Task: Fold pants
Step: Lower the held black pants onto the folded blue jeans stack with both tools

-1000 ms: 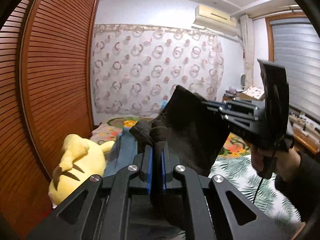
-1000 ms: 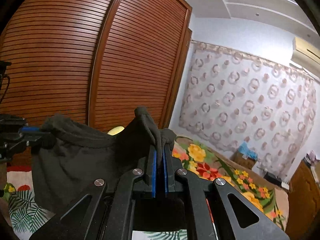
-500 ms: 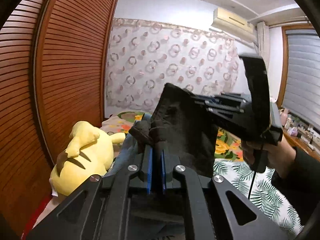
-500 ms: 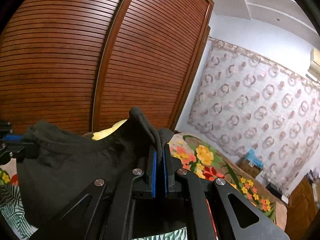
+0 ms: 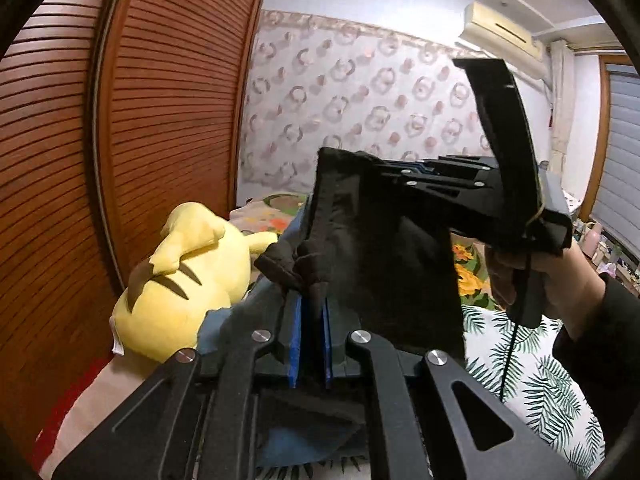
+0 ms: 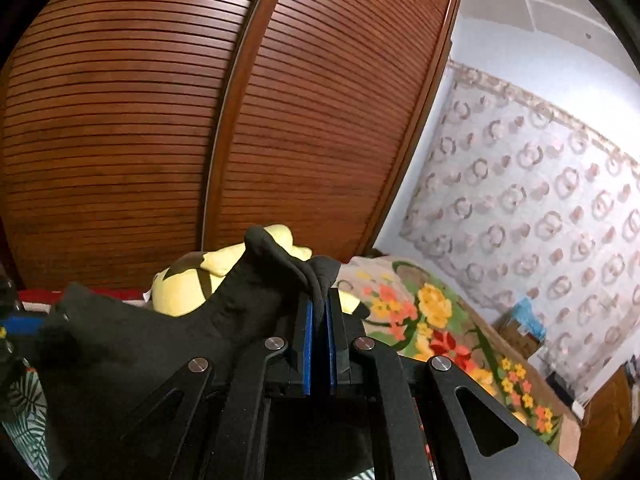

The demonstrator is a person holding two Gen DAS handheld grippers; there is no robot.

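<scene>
The dark grey pants hang in the air between my two grippers, above the bed. My left gripper is shut on a bunched edge of the pants. My right gripper is shut on another edge of the pants, which drape down to the left. In the left wrist view the right gripper shows from the side, held by a hand, clamping the pants' upper corner. The lower part of the pants is hidden behind the gripper bodies.
A yellow plush toy lies on the bed by the wooden slatted wardrobe doors. A blue cloth lies behind it. The bed has a floral cover and a palm-leaf sheet. A patterned curtain hangs at the far wall.
Both grippers have lowered and tilted downward, bringing the pants closer to the bed; the plush toy now looms larger. Both stay shut on the pants.
</scene>
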